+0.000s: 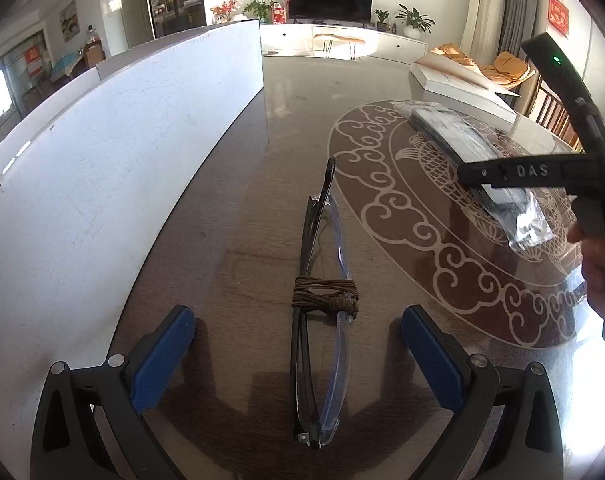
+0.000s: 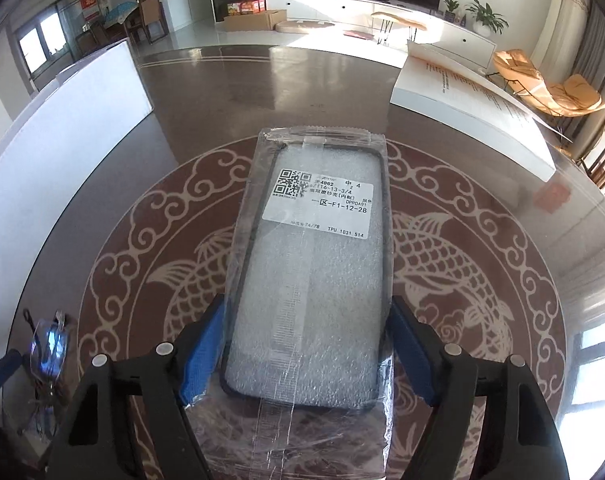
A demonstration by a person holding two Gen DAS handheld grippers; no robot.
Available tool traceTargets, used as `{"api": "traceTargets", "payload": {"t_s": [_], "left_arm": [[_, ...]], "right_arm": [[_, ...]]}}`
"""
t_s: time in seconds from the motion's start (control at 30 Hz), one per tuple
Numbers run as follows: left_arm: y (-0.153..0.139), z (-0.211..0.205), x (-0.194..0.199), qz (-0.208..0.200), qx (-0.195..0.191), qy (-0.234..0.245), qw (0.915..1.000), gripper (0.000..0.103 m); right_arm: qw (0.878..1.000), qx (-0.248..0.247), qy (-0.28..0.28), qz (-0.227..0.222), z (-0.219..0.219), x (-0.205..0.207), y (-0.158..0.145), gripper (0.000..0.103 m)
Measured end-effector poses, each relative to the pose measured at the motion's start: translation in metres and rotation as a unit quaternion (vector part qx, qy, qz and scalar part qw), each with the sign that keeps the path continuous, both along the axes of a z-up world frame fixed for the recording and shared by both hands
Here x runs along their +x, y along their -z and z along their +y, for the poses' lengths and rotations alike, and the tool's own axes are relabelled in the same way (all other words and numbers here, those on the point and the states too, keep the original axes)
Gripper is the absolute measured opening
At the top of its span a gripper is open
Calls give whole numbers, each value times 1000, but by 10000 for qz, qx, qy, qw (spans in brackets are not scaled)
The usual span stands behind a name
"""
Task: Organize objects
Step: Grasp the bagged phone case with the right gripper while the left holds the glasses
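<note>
Folded glasses point(image 1: 322, 280) with clear lenses, tied with brown cord, lie on the table. They rest lengthwise between the blue pads of my left gripper point(image 1: 298, 316), which stands wide open without touching them. A phone case in a clear plastic bag point(image 2: 310, 264), with a white label, lies on the koi medallion. My right gripper point(image 2: 308, 344) has its blue pads against both long sides of the bag's near end. In the left wrist view the phone case point(image 1: 454, 136) lies to the right under the right gripper's black body. The glasses point(image 2: 48, 344) show at the right wrist view's lower left.
A tall white panel point(image 1: 102, 160) stands along the table's left side. A thick white book point(image 2: 474, 112) lies at the far right. The brown glossy table point(image 2: 222, 80) carries a round koi pattern. A hand point(image 1: 598, 264) grips the right tool.
</note>
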State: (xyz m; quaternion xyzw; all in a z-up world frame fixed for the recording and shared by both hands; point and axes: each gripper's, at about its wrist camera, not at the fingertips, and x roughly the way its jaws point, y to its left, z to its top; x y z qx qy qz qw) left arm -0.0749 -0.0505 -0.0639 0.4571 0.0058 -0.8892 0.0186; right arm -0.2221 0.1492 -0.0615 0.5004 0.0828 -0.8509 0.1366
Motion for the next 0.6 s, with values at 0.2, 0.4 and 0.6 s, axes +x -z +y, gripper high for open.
{"api": "traceTargets", "payload": {"t_s": [0.2,0.4,0.6], "left_arm": [[0,1,1,1,-2,6,10000,103],[0,2,1,1,-5,15,10000,103],[-1,9,2,-4,-12,287,9996,103]], "right_arm": [[9999,-32,-118,89,31,100,0,79],[9998,60,-67,-179,56,153,2,83],[9979,194,-199,-578,49,140,5,101]]}}
